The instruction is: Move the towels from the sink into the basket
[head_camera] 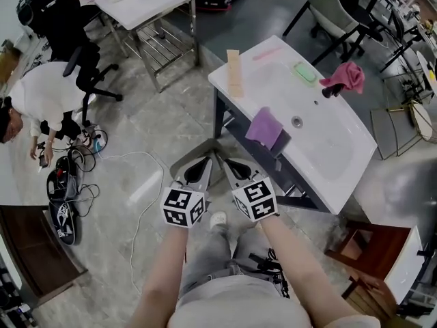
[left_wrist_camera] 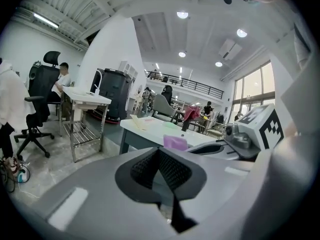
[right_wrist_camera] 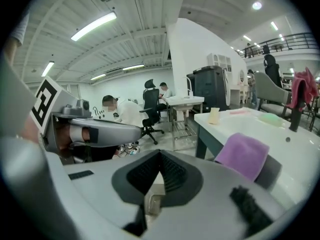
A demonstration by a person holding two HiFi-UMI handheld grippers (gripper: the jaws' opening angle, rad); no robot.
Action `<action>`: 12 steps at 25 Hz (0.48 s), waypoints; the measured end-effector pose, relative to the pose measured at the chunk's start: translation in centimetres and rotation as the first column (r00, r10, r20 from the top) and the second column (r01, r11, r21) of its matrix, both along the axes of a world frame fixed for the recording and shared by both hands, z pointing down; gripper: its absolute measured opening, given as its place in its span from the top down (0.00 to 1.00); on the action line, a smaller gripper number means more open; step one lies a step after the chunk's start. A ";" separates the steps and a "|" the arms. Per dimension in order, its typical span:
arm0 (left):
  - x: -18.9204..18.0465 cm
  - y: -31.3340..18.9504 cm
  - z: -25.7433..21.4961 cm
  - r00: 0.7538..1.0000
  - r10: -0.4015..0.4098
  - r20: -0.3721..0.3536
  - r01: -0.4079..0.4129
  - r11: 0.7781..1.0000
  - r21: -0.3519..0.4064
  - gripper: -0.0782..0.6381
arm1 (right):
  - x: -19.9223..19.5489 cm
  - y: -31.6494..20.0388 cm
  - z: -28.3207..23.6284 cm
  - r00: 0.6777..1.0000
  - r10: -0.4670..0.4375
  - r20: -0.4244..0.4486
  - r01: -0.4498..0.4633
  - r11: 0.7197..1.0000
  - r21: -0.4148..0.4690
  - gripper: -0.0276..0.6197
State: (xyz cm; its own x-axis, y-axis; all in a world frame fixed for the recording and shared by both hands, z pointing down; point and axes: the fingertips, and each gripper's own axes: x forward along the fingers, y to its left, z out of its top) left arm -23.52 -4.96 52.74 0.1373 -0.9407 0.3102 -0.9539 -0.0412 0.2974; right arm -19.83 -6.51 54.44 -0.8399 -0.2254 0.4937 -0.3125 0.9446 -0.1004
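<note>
Left gripper [head_camera: 203,164] and right gripper [head_camera: 231,164] both clenched, empty, lower centre, short of sink [head_camera: 328,157]; purple towel [head_camera: 265,126] overhangs near rim, likely easiest first grab

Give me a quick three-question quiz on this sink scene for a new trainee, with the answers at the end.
1. True or false: the purple towel hangs over the front edge of the sink.
2. Where is the pink towel? A) on the floor B) draped on the faucet C) in a basket
3. Fill in: the left hand-held gripper and the right hand-held gripper both have their jaws ____, with nothing between them.
Key: 1 true; 2 B; 3 shut.
</note>
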 end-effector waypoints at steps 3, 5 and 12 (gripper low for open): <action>0.4 -0.2 -1.4 1.000 0.001 0.016 -0.001 1.000 0.025 0.88 | 0.5 0.0 -1.5 1.000 0.003 0.024 -0.003 1.000 0.013 0.93; 0.3 -0.3 -2.5 1.000 -0.023 0.014 0.022 0.999 0.049 0.88 | 0.7 0.1 -2.6 0.999 0.001 0.035 -0.002 1.000 0.031 0.93; 1.2 -0.7 -5.8 0.997 -0.073 0.017 0.071 0.992 0.108 0.88 | 2.3 -0.2 -6.6 0.997 0.016 0.075 -0.023 0.996 0.087 0.93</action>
State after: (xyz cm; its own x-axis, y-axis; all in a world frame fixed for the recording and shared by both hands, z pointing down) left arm -22.35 -5.63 46.95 0.0628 -0.9760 0.2086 -0.9615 -0.0032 0.2748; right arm -17.56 -6.74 47.81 -0.8687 -0.2817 0.4075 -0.3257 0.9446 -0.0412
